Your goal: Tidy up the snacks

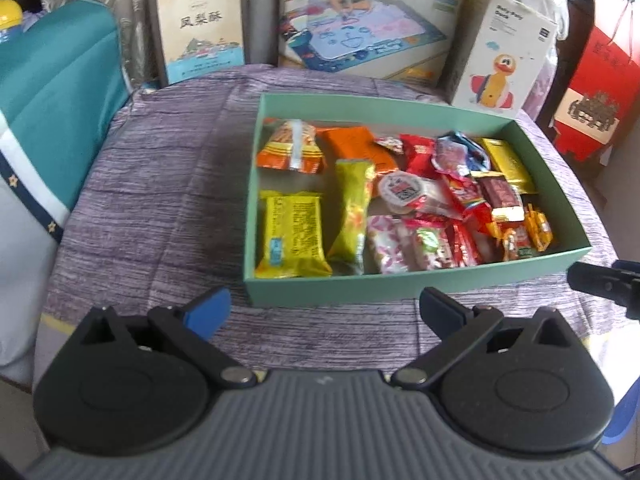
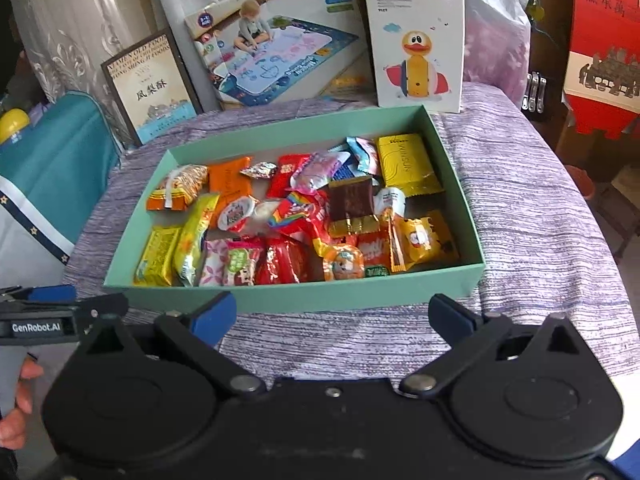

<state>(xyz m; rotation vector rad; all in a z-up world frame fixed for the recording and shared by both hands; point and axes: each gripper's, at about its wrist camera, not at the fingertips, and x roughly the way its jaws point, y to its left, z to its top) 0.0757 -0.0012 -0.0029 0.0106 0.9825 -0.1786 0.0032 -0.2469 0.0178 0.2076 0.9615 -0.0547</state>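
Purple streaked tablecloth (image 2: 520,208) over a round table, toy boxes leaning along the back.

Left gripper (image 1: 324,312): blue-tipped fingers spread wide, nothing between them, hovering just short of the near wall of the mint-green cardboard box (image 1: 360,288). Right gripper (image 2: 332,316): likewise spread and empty, poised at the same near wall, the other tool showing at its left edge.

Further out, inside the box: foil and plastic snack packets (image 2: 304,216), all of them within the walls, none seen on the cloth. Left end tidier, with a yellow printed bar wrapper (image 1: 292,236) and a long yellow-green packet (image 1: 352,216) lying side by side; right end a heaped jumble of red, gold and orange.

Fits either snacks gathered in with sorting to come, or a finished gathering with both tools drawn back. Not settled which from here.
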